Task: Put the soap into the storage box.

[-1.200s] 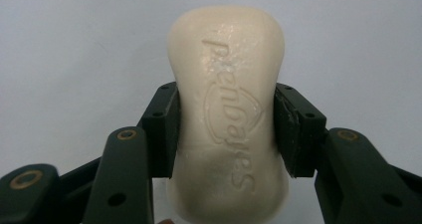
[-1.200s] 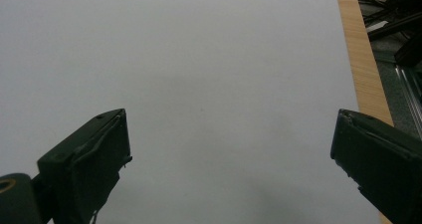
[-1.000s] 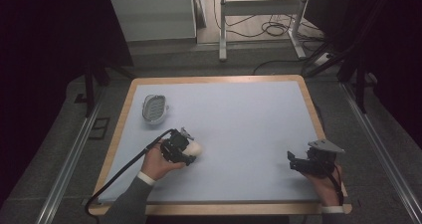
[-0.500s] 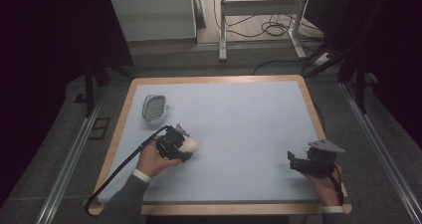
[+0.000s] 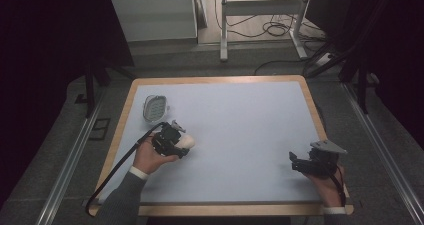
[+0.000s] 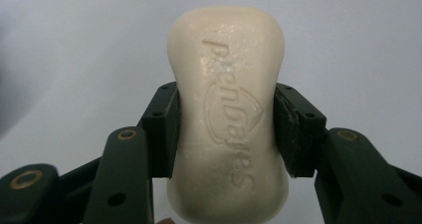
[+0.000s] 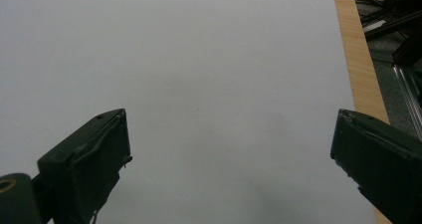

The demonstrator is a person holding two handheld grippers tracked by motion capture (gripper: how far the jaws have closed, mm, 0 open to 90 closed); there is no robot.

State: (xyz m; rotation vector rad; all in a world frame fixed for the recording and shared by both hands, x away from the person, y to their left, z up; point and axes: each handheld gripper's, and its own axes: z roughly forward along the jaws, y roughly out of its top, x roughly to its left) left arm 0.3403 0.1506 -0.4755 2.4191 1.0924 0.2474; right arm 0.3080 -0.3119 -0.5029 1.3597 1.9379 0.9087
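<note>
A cream bar of soap (image 6: 228, 109) with raised lettering is clamped at its waist between the two black jaws of my left gripper (image 6: 226, 129). From above, that left gripper (image 5: 176, 139) is over the left part of the white table, the soap (image 5: 187, 142) sticking out to its right. A pale oval soap dish (image 5: 154, 107) with a grid of holes lies just beyond it, toward the far left. My right gripper (image 5: 296, 164) rests near the front right corner; in its own view the right gripper (image 7: 229, 149) has its jaws wide apart over bare table.
The white table top (image 5: 240, 120) has a wooden rim (image 5: 312, 105). A black cable (image 5: 112, 172) trails from the left gripper over the front left edge. Metal rails and desk legs with cables stand on the floor beyond the table.
My left hand has carried the soap a little toward the far left, closer to the soap dish. The right hand has stayed where it was.
</note>
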